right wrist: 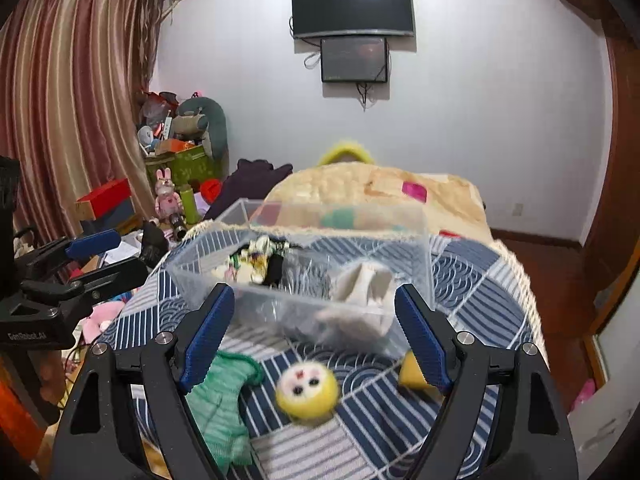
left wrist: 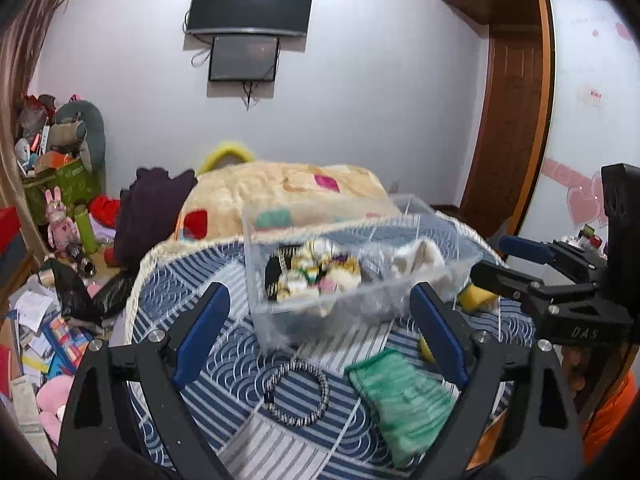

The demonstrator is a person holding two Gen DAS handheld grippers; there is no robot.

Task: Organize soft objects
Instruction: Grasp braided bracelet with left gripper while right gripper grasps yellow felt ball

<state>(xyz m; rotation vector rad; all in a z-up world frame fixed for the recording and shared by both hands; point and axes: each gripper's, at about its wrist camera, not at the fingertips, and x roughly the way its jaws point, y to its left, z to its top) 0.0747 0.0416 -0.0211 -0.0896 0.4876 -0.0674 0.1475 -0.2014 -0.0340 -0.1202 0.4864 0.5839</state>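
A clear plastic bin (left wrist: 320, 304) (right wrist: 416, 240) sits on the blue patterned bed cover and holds several soft items, among them a white cloth (right wrist: 364, 284). In front of it lie a green cloth (left wrist: 400, 396) (right wrist: 218, 400), a black-and-white hair tie (left wrist: 300, 394), a round yellow plush face (right wrist: 307, 392) and a yellow sponge (right wrist: 410, 374). My left gripper (left wrist: 320, 336) is open and empty above the hair tie. My right gripper (right wrist: 314, 340) is open and empty above the plush face.
A beige blanket (left wrist: 280, 196) with coloured patches lies behind the bin. Toys, boxes and papers clutter the floor at left (left wrist: 52, 320). A wardrobe (left wrist: 516, 112) stands at right. Two screens (right wrist: 352, 8) hang on the far wall.
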